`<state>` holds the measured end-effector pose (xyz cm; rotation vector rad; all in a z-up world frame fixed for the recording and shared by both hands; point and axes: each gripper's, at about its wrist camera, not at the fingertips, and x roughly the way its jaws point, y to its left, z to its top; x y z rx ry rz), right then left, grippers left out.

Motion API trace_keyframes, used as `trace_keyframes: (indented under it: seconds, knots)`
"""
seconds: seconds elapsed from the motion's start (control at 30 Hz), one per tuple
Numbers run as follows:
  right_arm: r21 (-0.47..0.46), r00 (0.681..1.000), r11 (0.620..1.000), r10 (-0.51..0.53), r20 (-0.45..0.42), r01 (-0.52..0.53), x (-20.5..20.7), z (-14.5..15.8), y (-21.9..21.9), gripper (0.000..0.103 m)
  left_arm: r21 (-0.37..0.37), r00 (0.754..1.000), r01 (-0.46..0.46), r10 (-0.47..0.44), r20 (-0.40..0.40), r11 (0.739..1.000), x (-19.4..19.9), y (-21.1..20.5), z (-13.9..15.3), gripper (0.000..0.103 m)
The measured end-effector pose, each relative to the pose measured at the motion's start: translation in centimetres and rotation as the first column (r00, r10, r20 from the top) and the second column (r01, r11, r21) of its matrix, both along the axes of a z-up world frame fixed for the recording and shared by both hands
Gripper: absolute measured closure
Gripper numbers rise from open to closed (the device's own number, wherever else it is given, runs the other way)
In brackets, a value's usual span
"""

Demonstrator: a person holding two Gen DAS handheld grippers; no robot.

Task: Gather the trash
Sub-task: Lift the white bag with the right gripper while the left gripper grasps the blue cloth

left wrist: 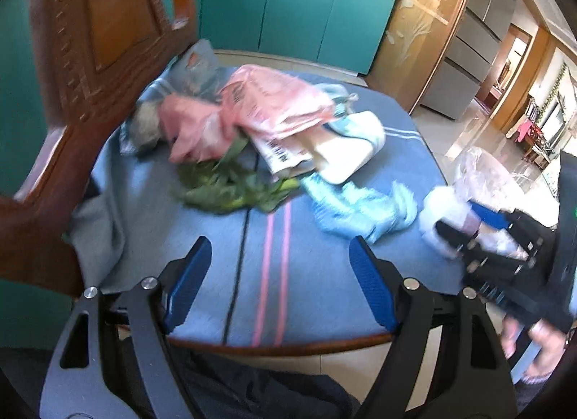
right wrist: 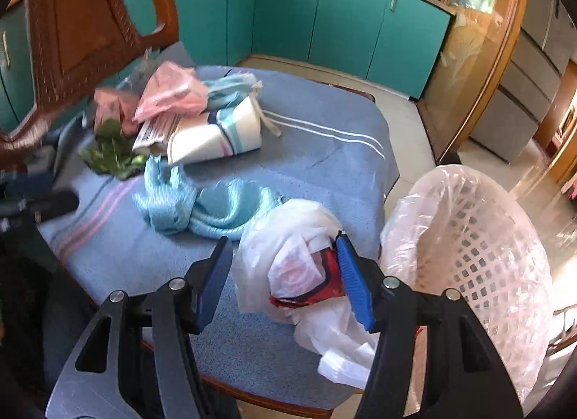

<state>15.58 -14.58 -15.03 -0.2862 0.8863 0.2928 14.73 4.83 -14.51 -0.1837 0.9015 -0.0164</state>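
Trash lies on a blue blanket (left wrist: 216,292) over a wooden seat: a pink plastic bag (left wrist: 274,101), green leaves (left wrist: 230,188), a light blue bag (left wrist: 357,209) and a white paper carton (left wrist: 346,152). My left gripper (left wrist: 279,244) stands open above the blanket's near part, with nothing between its fingers. At the seat's right edge, my right gripper (right wrist: 283,238) straddles a crumpled white plastic bag (right wrist: 288,235) with a red wrapper (right wrist: 326,285) inside. Its right pad (right wrist: 353,285) touches the wrapper, and the left pad (right wrist: 214,278) stands just clear.
A white lattice waste basket (right wrist: 479,238) with a clear liner stands right of the seat, close to my right gripper. A carved wooden chair back (left wrist: 90,40) rises at the left. Teal cabinets (right wrist: 324,22) line the far wall. Tiled floor (right wrist: 407,123) lies beyond.
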Motion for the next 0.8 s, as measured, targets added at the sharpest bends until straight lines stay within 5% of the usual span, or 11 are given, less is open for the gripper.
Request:
trace_keyframes:
  seconds: [0.07, 0.2, 0.43, 0.8]
  knots:
    - [-0.013, 1.000, 1.000, 0.013, 0.016, -0.013, -0.2, -0.2, 0.4, 0.071, 0.005, 1.000, 0.013, -0.013, -0.003, 1.000, 0.7, -0.7, 0.1, 0.024]
    - [0.072, 1.000, 0.997, -0.009, 0.029, 0.007, -0.1, 0.8, -0.7, 0.081, 0.010, 0.999, 0.033, -0.032, -0.011, 0.999, 1.5, -1.8, 0.1, 0.024]
    - [0.154, 0.993, 0.987, -0.059, 0.105, 0.042, -0.8, 4.4, -3.7, 0.081, -0.003, 0.998, 0.050, -0.050, -0.038, 0.999, 2.4, -3.2, 0.0, 0.024]
    - [0.192, 0.984, 0.975, -0.138, 0.113, 0.114, -1.6, 5.5, -7.0, 0.081, 0.037, 0.980, 0.169, -0.164, -0.112, 0.985, 6.1, -9.9, -1.5, 0.017]
